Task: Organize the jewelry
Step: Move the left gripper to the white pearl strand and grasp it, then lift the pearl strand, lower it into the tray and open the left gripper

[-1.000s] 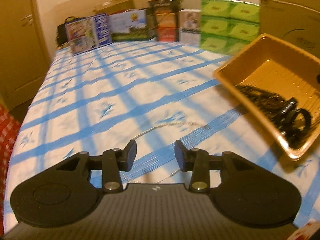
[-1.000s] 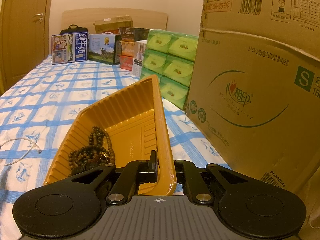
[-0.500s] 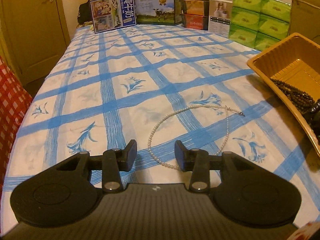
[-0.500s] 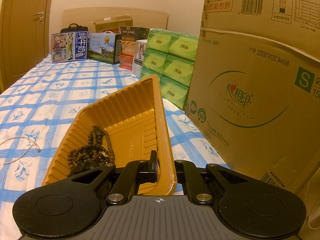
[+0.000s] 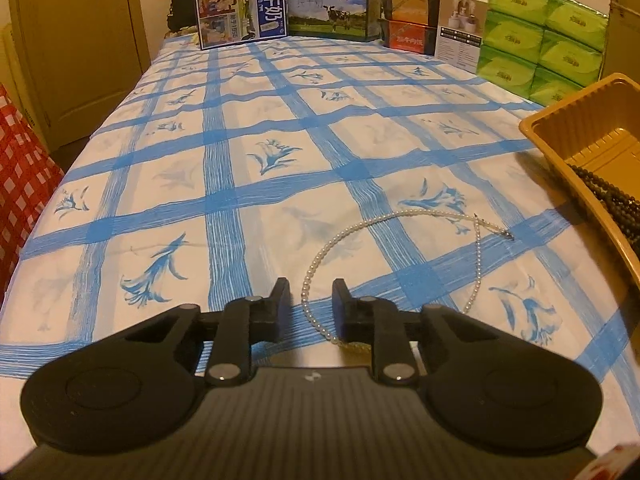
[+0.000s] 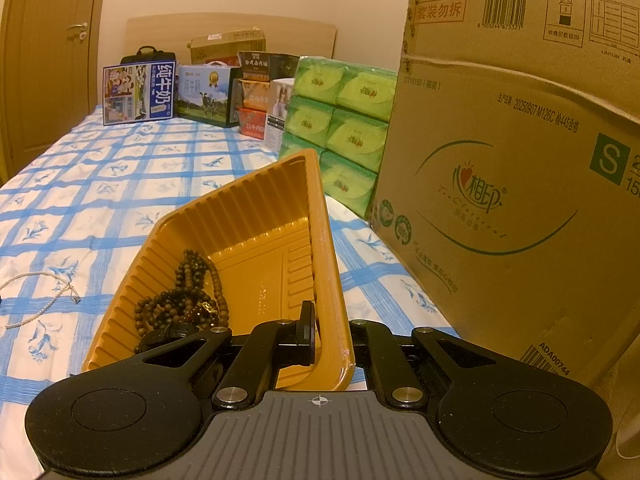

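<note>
Blue-checked bedsheet (image 5: 224, 216) is carrying the pearl necklace (image 5: 320, 252), which is lying between the parted left gripper (image 5: 308, 300) fingers; right gripper (image 6: 332, 324) is clamping the yellow tray (image 6: 256, 216) rim, risking tipping the bead strands (image 6: 188, 300) out

**A bed with a blue-checked sheet**

The bed (image 5: 280, 168) carries a white sheet with blue stripes and flower prints. A pearl necklace (image 5: 384, 220) lies loose on it, beside a yellow tray (image 6: 248, 216). Milk cartons (image 5: 240, 10), stacked snack boxes (image 5: 408, 12) and green tissue packs (image 5: 540, 36) line the far end. A big cardboard box (image 6: 520, 160) stands just beside the tray.
</note>
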The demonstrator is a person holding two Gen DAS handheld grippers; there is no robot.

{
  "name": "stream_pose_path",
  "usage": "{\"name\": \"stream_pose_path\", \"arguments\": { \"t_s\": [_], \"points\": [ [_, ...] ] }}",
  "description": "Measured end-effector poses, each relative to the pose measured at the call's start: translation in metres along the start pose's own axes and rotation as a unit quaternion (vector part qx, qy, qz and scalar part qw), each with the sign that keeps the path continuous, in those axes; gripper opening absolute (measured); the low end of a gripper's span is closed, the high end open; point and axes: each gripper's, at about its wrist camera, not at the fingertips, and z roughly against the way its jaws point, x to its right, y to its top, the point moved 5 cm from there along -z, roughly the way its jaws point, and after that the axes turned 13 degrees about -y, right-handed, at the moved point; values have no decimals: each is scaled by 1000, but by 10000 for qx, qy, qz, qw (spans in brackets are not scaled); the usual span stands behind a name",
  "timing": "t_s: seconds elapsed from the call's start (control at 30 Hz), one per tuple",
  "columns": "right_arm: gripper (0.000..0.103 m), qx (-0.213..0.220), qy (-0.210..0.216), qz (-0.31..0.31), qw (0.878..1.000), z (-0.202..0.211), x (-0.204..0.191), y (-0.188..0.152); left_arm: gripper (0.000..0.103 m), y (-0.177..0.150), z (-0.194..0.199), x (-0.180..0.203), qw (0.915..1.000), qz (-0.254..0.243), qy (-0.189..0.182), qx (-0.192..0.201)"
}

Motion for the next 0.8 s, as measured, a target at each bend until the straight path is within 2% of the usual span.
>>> {"name": "stream_pose_path", "arguments": {
  "t_s": [0.27, 0.8],
  "points": [
    [6, -3, 4, -2, 10000, 0, 0, 0, 3, 0, -2, -1, 10000, -39, 10, -7],
    [6, 3, -2, 6, 10000, 0, 0, 0, 2, 6, 14, 4, 9998, -31, -141, 140]
  ]
}}
